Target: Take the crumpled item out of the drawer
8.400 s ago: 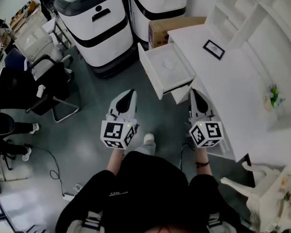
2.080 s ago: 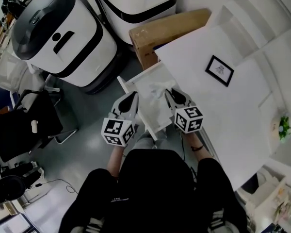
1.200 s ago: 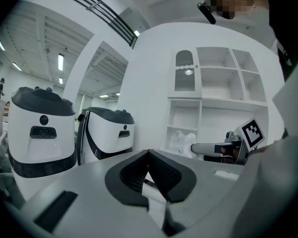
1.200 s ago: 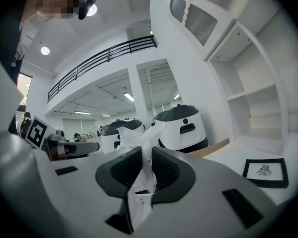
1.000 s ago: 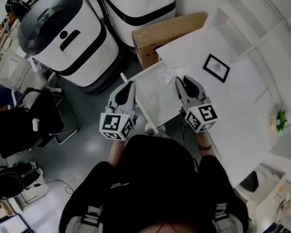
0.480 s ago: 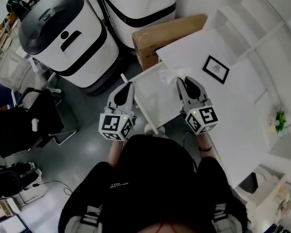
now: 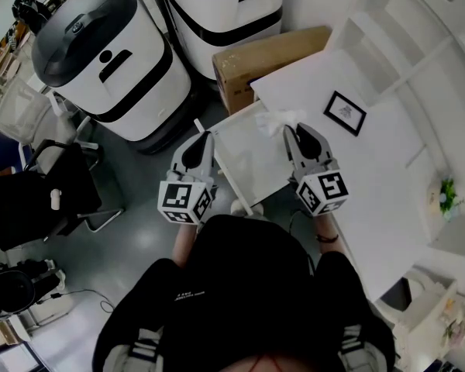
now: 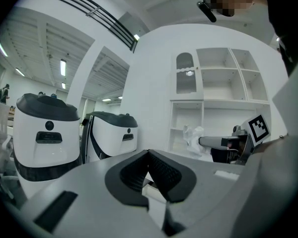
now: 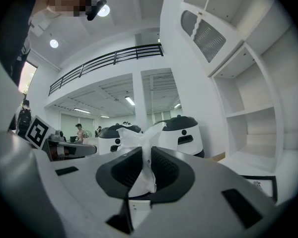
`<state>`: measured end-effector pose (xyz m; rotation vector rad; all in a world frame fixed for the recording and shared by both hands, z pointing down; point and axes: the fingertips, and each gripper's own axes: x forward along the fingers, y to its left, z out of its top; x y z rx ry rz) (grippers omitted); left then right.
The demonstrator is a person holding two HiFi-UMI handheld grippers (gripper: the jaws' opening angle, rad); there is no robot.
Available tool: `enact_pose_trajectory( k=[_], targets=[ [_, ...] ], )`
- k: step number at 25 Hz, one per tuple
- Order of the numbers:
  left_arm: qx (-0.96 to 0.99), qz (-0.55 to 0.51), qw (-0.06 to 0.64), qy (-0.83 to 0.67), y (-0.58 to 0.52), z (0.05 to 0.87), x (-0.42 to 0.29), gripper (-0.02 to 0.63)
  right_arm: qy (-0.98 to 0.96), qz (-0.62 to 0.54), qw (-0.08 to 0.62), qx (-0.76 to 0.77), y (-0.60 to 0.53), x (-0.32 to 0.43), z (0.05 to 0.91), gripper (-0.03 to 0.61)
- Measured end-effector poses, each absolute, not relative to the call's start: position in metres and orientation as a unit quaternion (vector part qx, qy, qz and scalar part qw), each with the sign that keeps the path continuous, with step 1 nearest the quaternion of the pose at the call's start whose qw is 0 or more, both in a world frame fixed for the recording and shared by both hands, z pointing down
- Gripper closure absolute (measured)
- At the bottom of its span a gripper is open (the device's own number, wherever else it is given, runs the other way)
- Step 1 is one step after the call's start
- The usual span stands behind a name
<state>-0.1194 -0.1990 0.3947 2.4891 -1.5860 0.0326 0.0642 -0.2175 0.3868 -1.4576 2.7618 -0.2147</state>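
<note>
We saw one white bench (image 7: 372, 161) filling the right of the head view, with shelves (image 7: 387, 22) along its far edge. Two large white-and-black machines (image 7: 101, 45) stood on the floor beyond its far left corner. One cardboard box (image 7: 263, 53) sat between them and the bench. One drawer (image 7: 252, 165) stood pulled out from the bench's left edge.

There were two hand-held grippers. The left hand-held gripper (image 7: 204, 136) hung over the drawer's front rim. Its own view showed its pads pressed together at the tips with nothing between them. The right hand-held gripper (image 7: 293, 130) was over the drawer's far right corner, just beside the bench's edge. One framed picture (image 7: 345, 112) lay on the bench.

The one crumpled item (image 7: 277, 120), white and thin, was pinched in the right hand-held gripper. Its long axis ran along the jaws. Its loose end flared past the tips, pointing away from the person towards the box.

Only the head view showed the drawer. The left gripper view gave the item side-on, bunched at the other gripper's tip. Only the right gripper view showed the pads clamped on it.
</note>
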Motion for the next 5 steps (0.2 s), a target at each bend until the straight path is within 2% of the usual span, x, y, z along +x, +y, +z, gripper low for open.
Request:
enact_pose_trajectory(
  k=[5],
  targets=[
    [0.838,0.012,0.095,-0.537,-0.1983,0.3943,-0.1229,0.617,0.88,-0.072,0.004,-0.47,-0.2169,0.0646,0.3887,0.538]
  ],
)
